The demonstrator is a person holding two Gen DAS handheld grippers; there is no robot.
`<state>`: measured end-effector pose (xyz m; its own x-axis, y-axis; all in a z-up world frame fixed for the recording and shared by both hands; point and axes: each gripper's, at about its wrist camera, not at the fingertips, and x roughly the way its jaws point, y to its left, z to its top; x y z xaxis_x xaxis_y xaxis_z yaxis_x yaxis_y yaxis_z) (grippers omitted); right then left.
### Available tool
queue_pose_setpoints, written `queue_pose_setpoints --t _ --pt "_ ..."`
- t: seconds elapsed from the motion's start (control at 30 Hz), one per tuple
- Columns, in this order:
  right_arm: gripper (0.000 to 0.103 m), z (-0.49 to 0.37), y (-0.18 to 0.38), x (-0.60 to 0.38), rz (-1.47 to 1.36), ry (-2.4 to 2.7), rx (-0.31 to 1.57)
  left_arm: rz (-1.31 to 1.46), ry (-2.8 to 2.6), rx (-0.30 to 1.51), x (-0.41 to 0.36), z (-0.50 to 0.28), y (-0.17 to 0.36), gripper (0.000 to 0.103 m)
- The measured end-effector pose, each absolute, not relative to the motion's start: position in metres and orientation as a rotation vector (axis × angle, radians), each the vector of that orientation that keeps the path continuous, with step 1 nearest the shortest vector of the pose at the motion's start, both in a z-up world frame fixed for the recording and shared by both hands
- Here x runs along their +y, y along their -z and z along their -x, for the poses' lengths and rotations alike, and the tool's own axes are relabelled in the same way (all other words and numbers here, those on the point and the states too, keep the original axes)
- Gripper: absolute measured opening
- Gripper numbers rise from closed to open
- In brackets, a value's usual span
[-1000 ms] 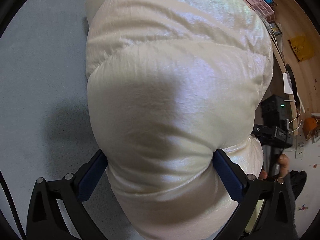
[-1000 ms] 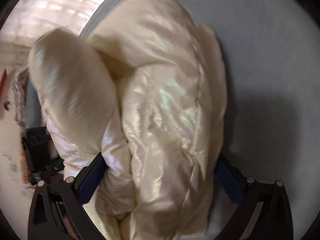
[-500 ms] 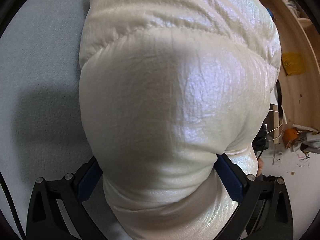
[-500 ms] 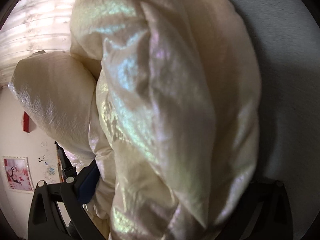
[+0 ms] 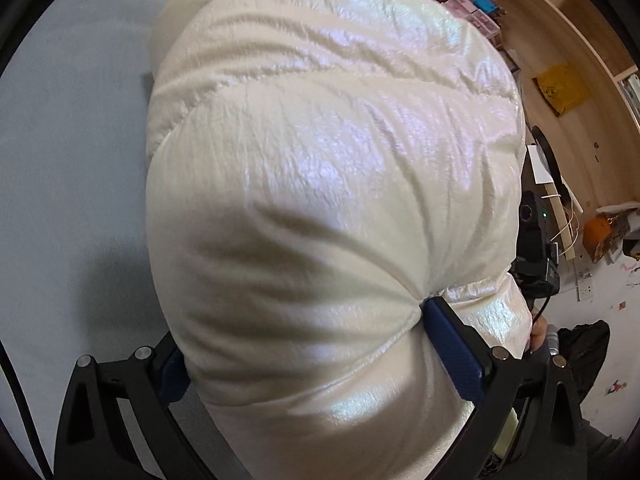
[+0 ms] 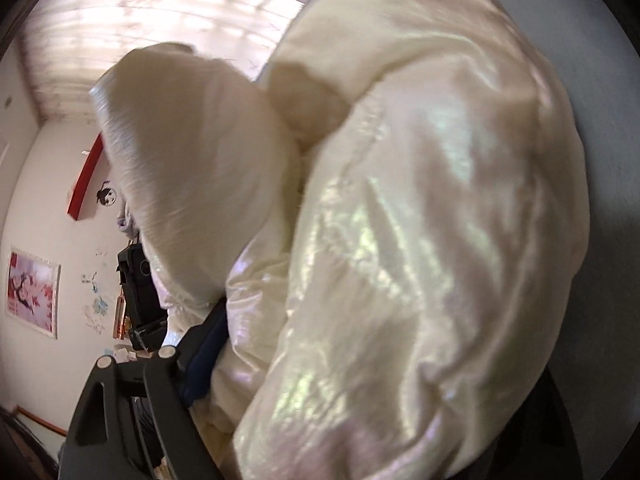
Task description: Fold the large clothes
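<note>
While the pale grey surface (image 5: 68,152) spread beneath everything, a cream puffer jacket (image 5: 332,200) filled most of both views, its shiny quilted panels bunched into a thick bundle lifted above that surface and casting a shadow on it. In the right wrist view the same jacket (image 6: 420,240) showed as several overlapping folds, with one rounded padded section jutting out to the left.

The left gripper (image 5: 304,344) stood spread wide, its blue pads pressed into either side of a fat roll of the jacket, so the garment was clamped between them. The right gripper (image 6: 360,360) also stood wide with the jacket stuffed between its fingers; its jaws had just been closing in on the bundle. Only its left finger (image 6: 200,348) was visible, touching fabric, and the other was buried under the folds.

Wooden shelving (image 5: 580,40) rose to the right, and a pink picture (image 6: 32,296) hung on a wall.
</note>
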<state>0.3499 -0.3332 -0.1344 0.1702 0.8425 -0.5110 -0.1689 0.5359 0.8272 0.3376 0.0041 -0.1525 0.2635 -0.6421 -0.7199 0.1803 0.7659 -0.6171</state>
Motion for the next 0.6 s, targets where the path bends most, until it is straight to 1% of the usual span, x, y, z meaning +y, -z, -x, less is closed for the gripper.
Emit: queue_pose_setpoints --t 0.17,0.3,0.53,0.6 --pt "0.085 -0.335 0.116 -0.331 -0.712 -0.829 1.142 0.464 0.572 1.140 0.022 -0.335 0.127 0.100" --pt "0.085 -0.332 0.100 -0.307 -0.695 -0.856 1.107 0.462 0.555 1.106 0.045 -0.322 0.105 0.100" --pt "0.085 -0.329 0.050 -0.254 -0.665 -0.937 1.046 0.457 0.501 1.027 0.110 -0.296 0.053 0.100" --pt "0.085 -0.327 0.038 -0.234 -0.661 -0.963 1.035 0.452 0.479 1.006 0.142 -0.282 0.040 0.100"
